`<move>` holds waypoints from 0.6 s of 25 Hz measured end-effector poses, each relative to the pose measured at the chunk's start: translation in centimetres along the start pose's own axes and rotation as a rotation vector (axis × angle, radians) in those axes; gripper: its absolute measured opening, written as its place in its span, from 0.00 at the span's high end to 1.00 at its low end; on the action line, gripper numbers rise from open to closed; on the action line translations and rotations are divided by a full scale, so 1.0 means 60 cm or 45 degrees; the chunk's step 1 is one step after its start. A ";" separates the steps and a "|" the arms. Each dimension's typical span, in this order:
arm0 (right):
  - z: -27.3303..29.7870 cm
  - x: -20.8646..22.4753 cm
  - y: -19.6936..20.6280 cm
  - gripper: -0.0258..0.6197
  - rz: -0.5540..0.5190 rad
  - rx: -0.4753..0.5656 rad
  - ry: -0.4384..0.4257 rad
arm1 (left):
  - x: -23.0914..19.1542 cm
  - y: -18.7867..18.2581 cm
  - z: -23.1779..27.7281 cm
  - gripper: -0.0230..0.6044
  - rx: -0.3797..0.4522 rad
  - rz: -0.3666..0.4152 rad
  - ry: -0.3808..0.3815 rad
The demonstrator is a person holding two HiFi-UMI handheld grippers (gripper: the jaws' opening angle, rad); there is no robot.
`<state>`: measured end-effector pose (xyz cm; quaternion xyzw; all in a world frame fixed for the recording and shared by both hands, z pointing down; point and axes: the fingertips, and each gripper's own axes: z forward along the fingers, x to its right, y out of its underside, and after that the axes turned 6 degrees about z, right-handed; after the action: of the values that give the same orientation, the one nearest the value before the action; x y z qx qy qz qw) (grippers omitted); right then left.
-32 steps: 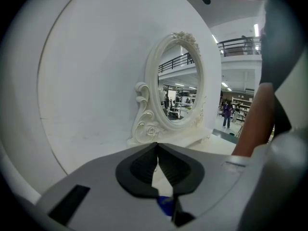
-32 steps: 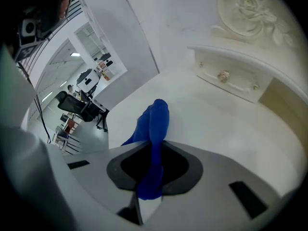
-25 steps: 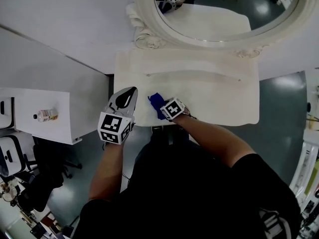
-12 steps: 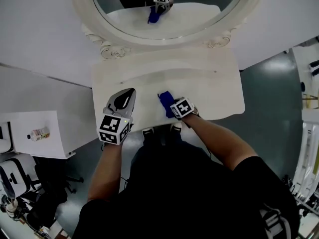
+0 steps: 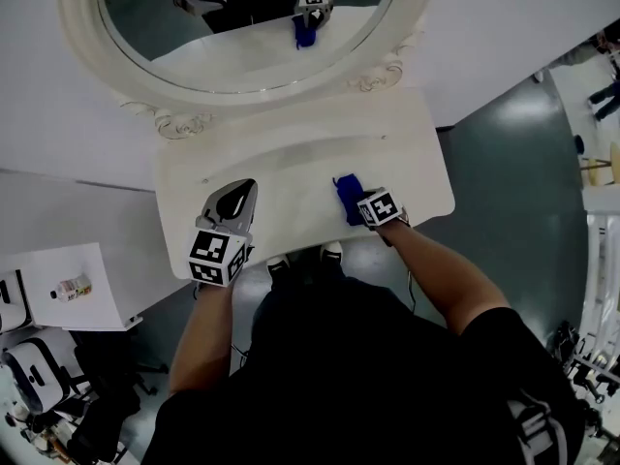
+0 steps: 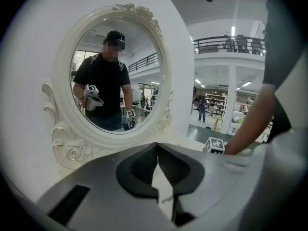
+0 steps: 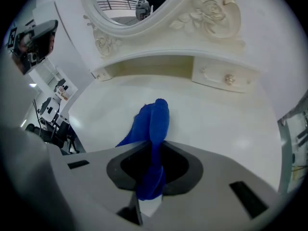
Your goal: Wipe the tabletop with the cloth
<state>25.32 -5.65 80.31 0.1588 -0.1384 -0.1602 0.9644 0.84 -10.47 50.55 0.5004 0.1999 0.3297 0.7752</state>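
Right gripper [image 5: 360, 205] is clamped on the blue cloth [image 5: 346, 192], down on the tabletop [image 5: 281, 163], right of centre in the head view.

Left gripper [image 5: 231, 204] hovers left of centre, jaws together on nothing. The risk as I read it: the cloth is bunched into a narrow wad, so a stroke may clean only a thin strip, the hard jaws could scrape the white top, or the wad could slide off the near edge. The one container is the small drawer [image 7: 226, 77] under the mirror [image 5: 232, 37]: shut, contents unseen.
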 end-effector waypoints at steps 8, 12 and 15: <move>-0.057 0.142 0.053 0.88 0.142 0.023 0.103 | 0.051 -0.035 0.067 0.94 0.009 0.035 0.073; -0.082 0.204 0.076 0.88 0.211 0.043 0.156 | 0.070 -0.046 0.088 0.94 0.009 0.048 0.100; -0.099 0.249 0.092 0.88 0.255 0.047 0.208 | 0.080 -0.051 0.100 0.94 0.006 0.055 0.113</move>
<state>42.28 -4.40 80.08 0.1744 -0.0775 -0.0469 0.9805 9.02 -11.78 50.38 0.4912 0.2242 0.3678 0.7571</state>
